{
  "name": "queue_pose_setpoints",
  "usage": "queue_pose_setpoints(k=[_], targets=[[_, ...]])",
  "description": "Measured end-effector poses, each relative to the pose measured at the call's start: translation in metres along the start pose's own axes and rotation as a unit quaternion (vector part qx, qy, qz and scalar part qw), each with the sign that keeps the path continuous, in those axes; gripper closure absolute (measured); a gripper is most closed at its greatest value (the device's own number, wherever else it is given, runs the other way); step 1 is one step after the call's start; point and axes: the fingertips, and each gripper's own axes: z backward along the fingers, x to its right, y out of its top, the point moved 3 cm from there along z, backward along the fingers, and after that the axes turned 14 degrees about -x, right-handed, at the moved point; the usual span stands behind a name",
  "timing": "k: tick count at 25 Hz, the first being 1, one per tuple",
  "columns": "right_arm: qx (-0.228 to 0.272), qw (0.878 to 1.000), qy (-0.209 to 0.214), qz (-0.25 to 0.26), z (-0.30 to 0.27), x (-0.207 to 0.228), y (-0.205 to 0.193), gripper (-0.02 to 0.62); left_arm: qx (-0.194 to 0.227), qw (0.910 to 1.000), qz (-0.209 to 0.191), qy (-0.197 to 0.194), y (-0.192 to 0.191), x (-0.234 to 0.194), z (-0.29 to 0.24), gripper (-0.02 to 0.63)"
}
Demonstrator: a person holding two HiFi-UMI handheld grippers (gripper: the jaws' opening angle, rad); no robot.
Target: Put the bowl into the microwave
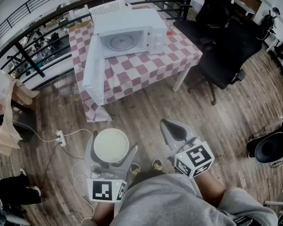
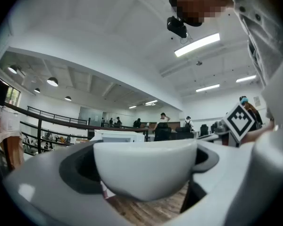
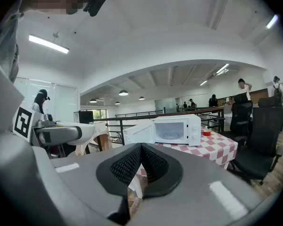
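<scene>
Left tool (image 1: 111,148) holds bowl (image 1: 111,142) above wood floor (image 1: 146,112), checkered table (image 1: 146,70) ahead.

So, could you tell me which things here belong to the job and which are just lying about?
Job: white bowl, left gripper holding it, open microwave, checkered table.
Lying about: black office chair, power strip, empty right gripper.

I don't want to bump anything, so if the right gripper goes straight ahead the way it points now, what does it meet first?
Probably the open microwave door beside the checked table; nothing shows before it, though depth is unclear.
</scene>
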Motion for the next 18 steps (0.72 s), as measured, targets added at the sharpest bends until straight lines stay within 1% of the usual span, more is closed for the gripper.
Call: queue_pose_setpoints(k=[3, 7, 12, 18], targets=[[0.007, 1.0, -0.007, 0.001, -0.009, 0.006, 0.008, 0.599, 0.005, 1.0, -0.006, 0.001, 0.004, -0.011, -0.006, 0.08], [0.005, 1.0, -0.016, 0.0, -0.015, 0.006, 0.008, 0.598, 0.009, 0.9999, -0.006, 0.004, 0.004, -0.021, -0.006, 0.08], [-0.001, 1.0, -0.023, -0.005, -0.02, -0.004, 0.005, 0.599, 0.011, 0.9999, -0.01, -0.003, 0.001, -0.032, -0.001, 0.08], [0.006, 0.999, -0.034, -0.016, -0.024, -0.021, 0.005, 0.6, 0.02, 0.9997, -0.009, -0.012, -0.002, -0.047, 0.012, 0.08]])
